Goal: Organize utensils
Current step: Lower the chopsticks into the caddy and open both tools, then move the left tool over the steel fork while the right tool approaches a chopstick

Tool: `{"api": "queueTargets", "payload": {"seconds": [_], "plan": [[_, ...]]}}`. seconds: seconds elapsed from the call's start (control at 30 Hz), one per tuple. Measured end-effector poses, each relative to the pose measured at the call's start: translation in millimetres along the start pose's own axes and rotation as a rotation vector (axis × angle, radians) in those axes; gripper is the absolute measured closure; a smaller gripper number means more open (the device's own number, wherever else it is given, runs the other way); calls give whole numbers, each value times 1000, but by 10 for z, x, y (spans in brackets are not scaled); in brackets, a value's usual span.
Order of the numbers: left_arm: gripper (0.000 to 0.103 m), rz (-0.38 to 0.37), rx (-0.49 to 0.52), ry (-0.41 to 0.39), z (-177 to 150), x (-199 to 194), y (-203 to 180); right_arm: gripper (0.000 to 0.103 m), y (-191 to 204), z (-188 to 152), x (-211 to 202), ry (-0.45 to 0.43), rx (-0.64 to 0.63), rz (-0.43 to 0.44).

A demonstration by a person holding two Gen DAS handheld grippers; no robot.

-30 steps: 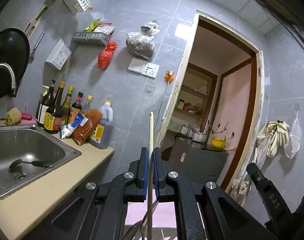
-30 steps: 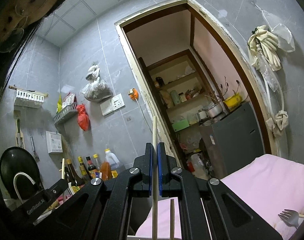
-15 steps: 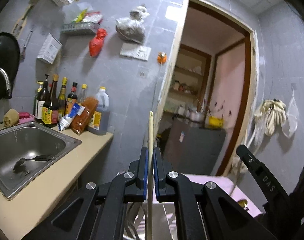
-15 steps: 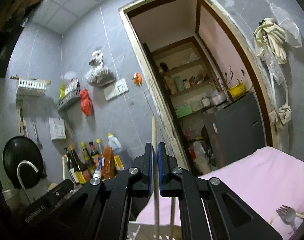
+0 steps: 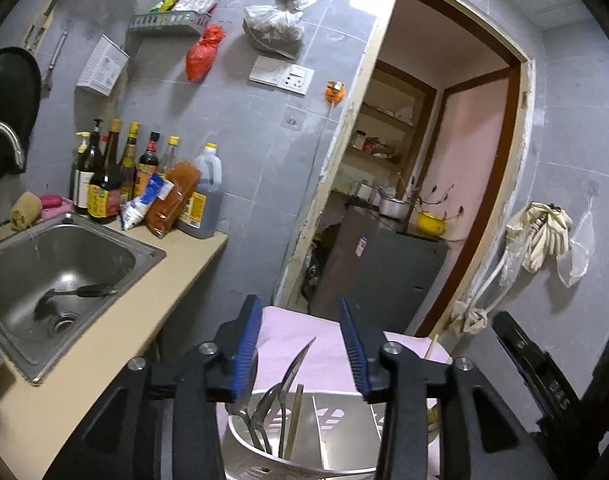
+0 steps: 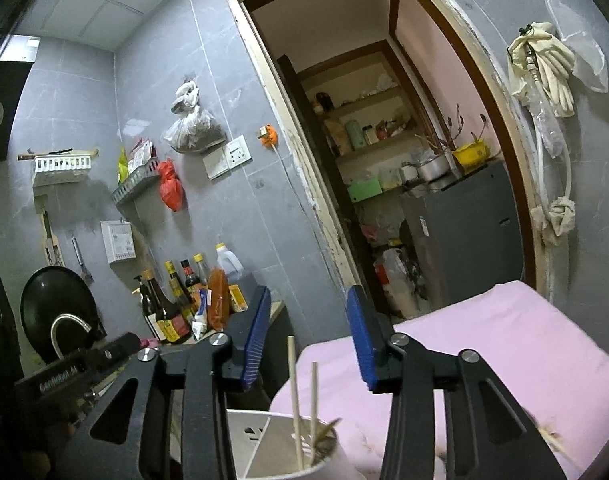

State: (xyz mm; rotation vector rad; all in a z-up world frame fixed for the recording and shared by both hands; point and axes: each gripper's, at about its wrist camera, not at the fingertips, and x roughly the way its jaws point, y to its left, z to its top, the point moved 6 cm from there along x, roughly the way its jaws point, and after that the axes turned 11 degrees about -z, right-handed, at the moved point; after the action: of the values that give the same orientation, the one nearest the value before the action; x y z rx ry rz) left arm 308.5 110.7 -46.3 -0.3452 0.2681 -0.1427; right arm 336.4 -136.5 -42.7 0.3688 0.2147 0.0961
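1. Down in the left wrist view, the left gripper [image 5: 300, 344] has its blue-padded fingers [image 5: 246, 350] spread and opening, with nothing clamped between them. Below and between the fingers stands a white utensil holder [image 5: 264, 446] with dividers. In its compartment nearer the left finger, metal forks and spoons [image 5: 264, 412] stand upright beside a wooden chopstick [image 5: 294, 420], none touching the pads. Beyond the fingertips lies a pink cloth [image 5: 300, 344]. Off to the left of the left finger runs a beige worktop [image 5: 104, 344] with a steel sink [image 5: 60, 264] and a row of sauce bottles [image 5: 116, 180].

2. Over in the right wrist view, the right gripper [image 6: 308, 340] also has its fingers [image 6: 256, 340] released and opening. Two pale chopsticks [image 6: 295, 400] stand upright in the holder's round end compartment [image 6: 264, 440], rising into the gap between the fingers, nearer the left one, with no pad pressing on them. The pink cloth [image 6: 504, 340] stretches right of the right finger.
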Motion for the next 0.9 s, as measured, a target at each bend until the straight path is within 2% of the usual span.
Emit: {"api": "queueTargets", "payload": {"seconds": [0.07, 0.13, 0.2, 0.27, 0.33, 0.47, 0.53, 0.57, 0.73, 0.9], "plan": [[51, 11, 11, 2, 49, -47, -52, 55, -73, 62, -70, 11, -6, -10], [43, 27, 36, 9, 91, -103, -143, 45, -143, 136, -133, 14, -15, -24], [37, 35, 51, 21, 103, -135, -233, 39, -206, 227, -196, 14, -36, -40], [28, 41, 61, 37, 112, -156, -338, 35, -276, 334, -267, 14, -66, -49], [21, 50, 68, 40, 121, -184, -436, 24, -338, 431, -329, 11, -87, -59], [6, 53, 77, 40, 124, -225, -684, 16, -488, 615, -465, 8, -129, -85], [5, 57, 94, 46, 104, -224, -807, 6, -571, 674, -512, 20, -152, -103], [4, 57, 108, 51, 88, -221, -868, 5, -608, 704, -533, 25, -160, -108], [3, 63, 174, 73, -42, -221, -1173, 3, -867, 766, -637, 55, -197, -138], [3, 43, 180, 111, -261, -196, -1389, 2, -1163, 751, -678, 89, -216, -167]]}}
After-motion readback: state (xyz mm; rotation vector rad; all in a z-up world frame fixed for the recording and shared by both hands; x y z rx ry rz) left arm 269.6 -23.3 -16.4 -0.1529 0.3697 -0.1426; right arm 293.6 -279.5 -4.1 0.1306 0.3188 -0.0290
